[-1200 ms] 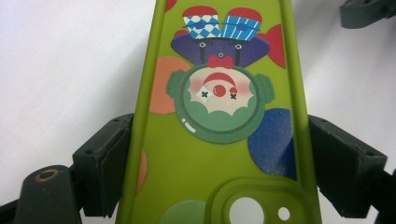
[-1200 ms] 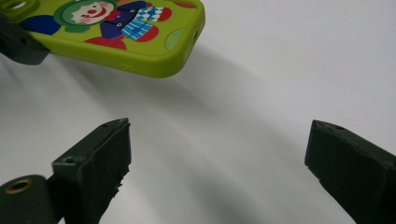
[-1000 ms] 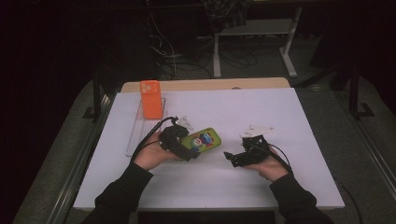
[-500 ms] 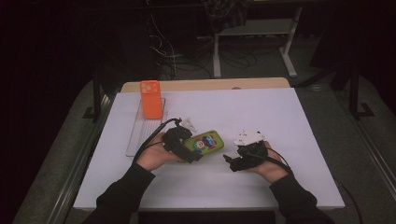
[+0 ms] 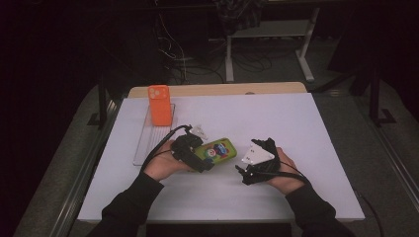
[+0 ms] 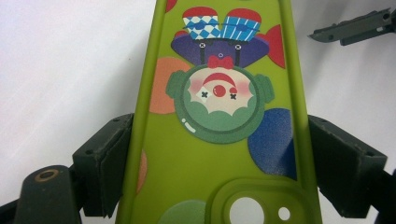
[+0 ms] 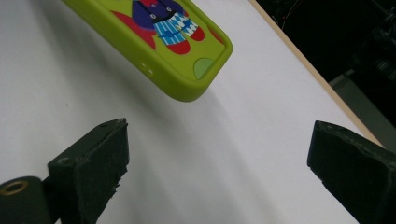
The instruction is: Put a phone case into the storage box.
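With the left claw (image 6: pixel 219 182) clamped on the green phone case (image 6: pixel 219 140) seemingly just above the surface (image 5: pixel 296 123), the empty, wide-open right claw (image 7: pixel 219 177) needed to square up to the case's free end before closing.

Phone case (image 5: pixel 217 150) mid-table (image 5: pixel 296 123), second case (image 5: pixel 159 105) behind-left on tray (image 5: pixel 143 148)

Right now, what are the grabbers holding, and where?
The left gripper clamps the green phone case by its two long sides, near the camera hole. The right gripper is open, holding nothing.
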`<state>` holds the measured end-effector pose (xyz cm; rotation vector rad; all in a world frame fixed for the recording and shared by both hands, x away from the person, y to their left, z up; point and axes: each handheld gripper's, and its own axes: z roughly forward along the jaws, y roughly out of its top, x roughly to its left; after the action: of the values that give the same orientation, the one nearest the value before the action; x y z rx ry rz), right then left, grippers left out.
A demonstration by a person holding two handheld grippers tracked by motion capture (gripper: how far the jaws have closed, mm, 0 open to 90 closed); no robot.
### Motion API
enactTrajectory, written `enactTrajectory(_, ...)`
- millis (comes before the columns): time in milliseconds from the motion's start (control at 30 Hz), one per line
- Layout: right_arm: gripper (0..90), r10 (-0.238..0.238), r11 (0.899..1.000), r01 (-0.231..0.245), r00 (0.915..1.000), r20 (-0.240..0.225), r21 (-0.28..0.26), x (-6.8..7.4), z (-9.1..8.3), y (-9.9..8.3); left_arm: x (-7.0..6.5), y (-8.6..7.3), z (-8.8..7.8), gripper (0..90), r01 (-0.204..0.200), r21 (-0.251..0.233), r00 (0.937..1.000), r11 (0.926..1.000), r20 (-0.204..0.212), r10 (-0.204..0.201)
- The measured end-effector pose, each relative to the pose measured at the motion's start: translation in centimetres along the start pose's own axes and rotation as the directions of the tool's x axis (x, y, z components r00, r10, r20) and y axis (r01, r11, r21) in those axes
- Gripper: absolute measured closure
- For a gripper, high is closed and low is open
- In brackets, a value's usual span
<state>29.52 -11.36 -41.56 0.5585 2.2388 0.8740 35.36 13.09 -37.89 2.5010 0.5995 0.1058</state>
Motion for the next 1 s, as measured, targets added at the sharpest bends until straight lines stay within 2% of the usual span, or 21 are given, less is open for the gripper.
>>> enactTrajectory(33, 4.5, -0.012, 1.000, 0.012, 0.9999, 0.003, -0.001, 0.1, 0.0, 0.0, 0.0, 0.0, 0.0, 15.0, 0.003, -0.004, 1.0000, 1.0000, 0.000, -0.003)
enactTrajectory(67, 4.4, -0.027, 1.000, 0.027, 0.9996, 0.010, 0.000, 0.2, 0.0, 0.1, -0.3, 0.0, 0.3, 15.0, 0.044, -0.038, 0.9990, 0.9983, -0.001, -0.044)
enactTrajectory(200, 4.3, -0.102, 0.995, 0.102, 0.9939, 0.042, 0.007, 0.7, 0.0, 0.1, -0.3, 0.0, 0.3, 15.0, 0.050, -0.041, 0.9987, 0.9979, -0.001, -0.050)
enactTrajectory(233, 4.3, -0.108, 0.994, 0.108, 0.9932, 0.044, 0.002, 0.8, 0.0, 0.2, -0.2, 0.0, 0.2, 15.0, 0.032, -0.028, 0.9995, 0.9991, -0.002, -0.032)
enactTrajectory(333, 3.7, -0.136, 0.991, 0.137, 0.9888, 0.060, -0.001, 1.1, 0.0, 0.3, -0.3, 0.0, 0.2, 15.0, 0.030, -0.024, 0.9995, 0.9993, -0.001, -0.030)
enactTrajectory(400, 3.2, -0.173, 0.985, 0.173, 0.9825, 0.070, 0.004, 1.4, 0.0, 0.3, -0.3, 0.0, 0.2, 15.0, 0.036, -0.026, 0.9994, 0.9990, 0.000, -0.036)
enactTrajectory(433, 3.1, -0.200, 0.980, 0.200, 0.9767, 0.077, 0.006, 1.4, 0.0, 0.4, -0.4, 0.0, 0.3, 15.0, 0.046, -0.035, 0.9989, 0.9983, 0.000, -0.046)
enactTrajectory(467, 2.9, -0.209, 0.978, 0.209, 0.9745, 0.083, 0.005, 1.6, 0.0, 0.4, -0.3, 0.0, 0.3, 15.0, 0.037, -0.031, 0.9993, 0.9988, -0.001, -0.038)
enactTrajectory(567, 2.9, -0.244, 0.970, 0.244, 0.9644, 0.103, 0.006, 2.1, 0.0, 0.5, -0.5, 0.0, 0.3, 15.0, 0.060, -0.040, 0.9982, 0.9974, 0.002, -0.060)
enactTrajectory(600, 2.9, -0.270, 0.963, 0.271, 0.9552, 0.121, 0.009, 2.2, 0.0, 0.6, -0.5, 0.0, 0.3, 15.0, 0.063, -0.040, 0.9980, 0.9972, 0.002, -0.063)
enactTrajectory(633, 2.9, -0.310, 0.950, 0.311, 0.9420, 0.128, 0.017, 2.1, 0.0, 0.6, -0.4, 0.0, 0.3, 15.0, 0.058, -0.039, 0.9983, 0.9976, 0.002, -0.058)
enactTrajectory(667, 2.9, -0.309, 0.950, 0.311, 0.9399, 0.145, 0.009, 2.4, 0.0, 0.6, -0.3, 0.0, 0.2, 15.0, 0.043, -0.026, 0.9991, 0.9987, 0.002, -0.043)
enactTrajectory(700, 2.8, -0.329, 0.943, 0.332, 0.9315, 0.155, 0.010, 2.6, 0.0, 0.7, -0.2, 0.0, 0.1, 15.0, 0.025, -0.010, 0.9997, 0.9996, 0.001, -0.025)
enactTrajectory(733, 2.8, -0.348, 0.936, 0.352, 0.9237, 0.160, 0.005, 2.6, 0.0, 0.7, -0.1, 0.0, 0.1, 15.0, 0.024, -0.009, 0.9997, 0.9997, 0.002, -0.024)
enactTrajectory(767, 2.8, -0.386, 0.920, 0.392, 0.9062, 0.173, 0.002, 2.6, 0.0, 0.7, -0.1, 0.0, 0.1, 15.0, 0.024, -0.010, 0.9997, 0.9997, 0.003, -0.024)
enactTrajectory(800, 2.8, -0.393, 0.917, 0.400, 0.9011, 0.184, -0.002, 2.7, 0.0, 0.7, -0.1, 0.0, 0.1, 15.0, 0.023, -0.010, 0.9997, 0.9997, 0.003, -0.023)
enactTrajectory(867, 2.7, -0.430, 0.899, 0.438, 0.8815, 0.195, 0.005, 2.9, 0.0, 0.7, -0.2, 0.0, 0.1, 15.0, 0.035, -0.019, 0.9994, 0.9992, 0.004, -0.035)
enactTrajectory(900, 2.7, -0.444, 0.892, 0.451, 0.8724, 0.205, 0.010, 3.0, 0.1, 0.7, -0.4, 0.0, 0.3, 15.0, 0.064, -0.042, 0.9980, 0.9971, 0.005, -0.063)
enactTrajectory(933, 2.6, -0.453, 0.888, 0.460, 0.8676, 0.204, 0.016, 3.2, 0.1, 0.7, -0.3, 0.0, 0.2, 15.0, 0.050, -0.029, 0.9987, 0.9983, 0.005, -0.050)
enactTrajectory(967, 2.6, -0.476, 0.876, 0.482, 0.8539, 0.211, 0.022, 3.2, 0.1, 0.7, -0.2, 0.0, 0.0, 15.0, 0.035, -0.018, 0.9994, 0.9992, 0.007, -0.035)
enactTrajectory(1000, 2.6, -0.486, 0.869, 0.494, 0.8441, 0.226, 0.025, 3.4, 0.1, 0.7, -0.2, 0.0, 0.1, 15.0, 0.043, -0.026, 0.9991, 0.9987, 0.007, -0.043)
